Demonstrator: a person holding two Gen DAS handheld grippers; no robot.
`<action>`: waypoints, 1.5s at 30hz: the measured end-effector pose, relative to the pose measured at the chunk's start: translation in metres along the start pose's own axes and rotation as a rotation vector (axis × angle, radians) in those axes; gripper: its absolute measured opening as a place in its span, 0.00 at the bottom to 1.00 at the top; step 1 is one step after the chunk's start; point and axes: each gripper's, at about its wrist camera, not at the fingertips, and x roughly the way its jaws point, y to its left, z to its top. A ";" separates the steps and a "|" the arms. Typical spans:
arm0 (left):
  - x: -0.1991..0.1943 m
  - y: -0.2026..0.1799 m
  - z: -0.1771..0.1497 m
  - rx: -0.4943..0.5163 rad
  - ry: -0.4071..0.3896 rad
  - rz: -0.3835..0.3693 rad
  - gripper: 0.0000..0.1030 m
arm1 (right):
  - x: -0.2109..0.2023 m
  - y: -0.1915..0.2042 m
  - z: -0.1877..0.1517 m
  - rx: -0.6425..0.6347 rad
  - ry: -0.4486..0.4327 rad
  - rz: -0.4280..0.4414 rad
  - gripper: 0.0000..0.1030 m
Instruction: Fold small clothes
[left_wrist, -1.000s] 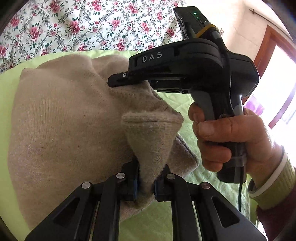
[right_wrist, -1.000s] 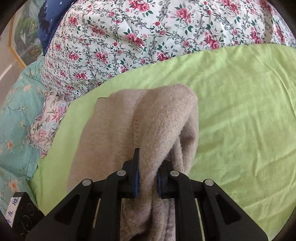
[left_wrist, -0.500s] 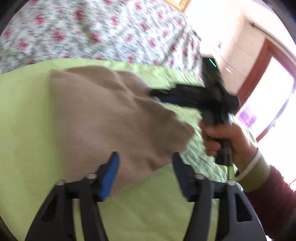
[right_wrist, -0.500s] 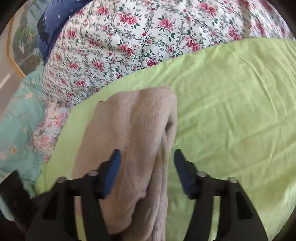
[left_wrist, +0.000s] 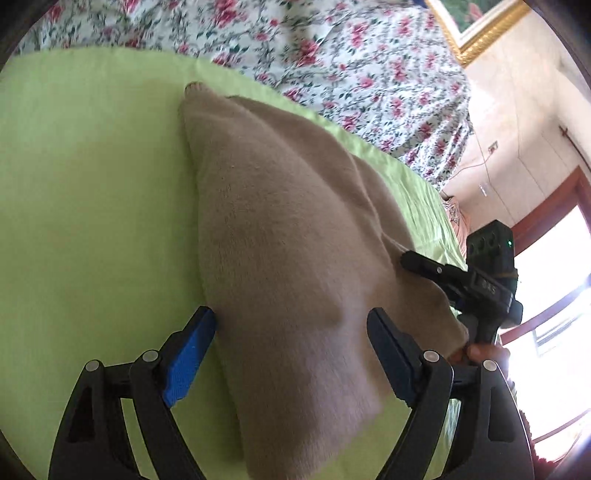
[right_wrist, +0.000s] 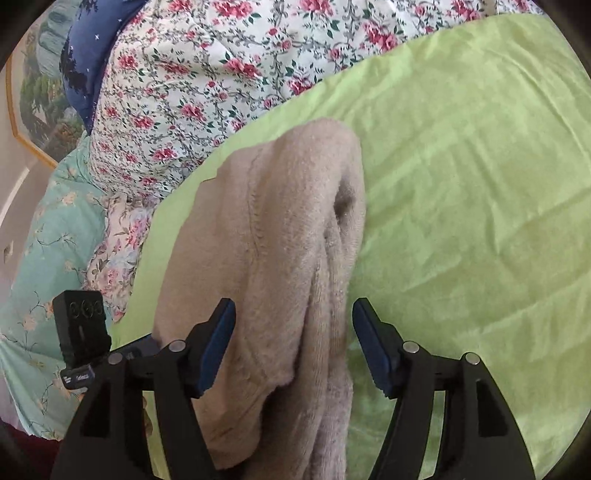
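A soft beige sweater (left_wrist: 295, 266) lies folded on a light green sheet (left_wrist: 92, 221) on the bed. The left gripper (left_wrist: 291, 354) has its jaws wide apart. They have just been opening. The sweater's edge lies between the blue pads (left_wrist: 188, 358), but the pads do not press on it. The right gripper (right_wrist: 291, 343) also has its jaws apart, just opened, with a thick fold of the sweater lying loose between them. In the left wrist view the right gripper sits at the sweater's far corner, with a hand (left_wrist: 480, 352) below it. A flowery blanket (right_wrist: 221, 74) lies bunched behind the sheet.
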 end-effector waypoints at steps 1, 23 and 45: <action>0.005 0.002 0.002 -0.003 0.004 0.012 0.84 | 0.004 -0.001 0.000 0.001 0.011 -0.004 0.65; -0.066 0.012 -0.017 0.098 -0.110 -0.010 0.48 | 0.019 0.089 -0.037 -0.064 -0.013 0.099 0.32; -0.208 0.133 -0.131 -0.031 -0.189 0.169 0.50 | 0.123 0.206 -0.113 -0.203 0.151 0.180 0.36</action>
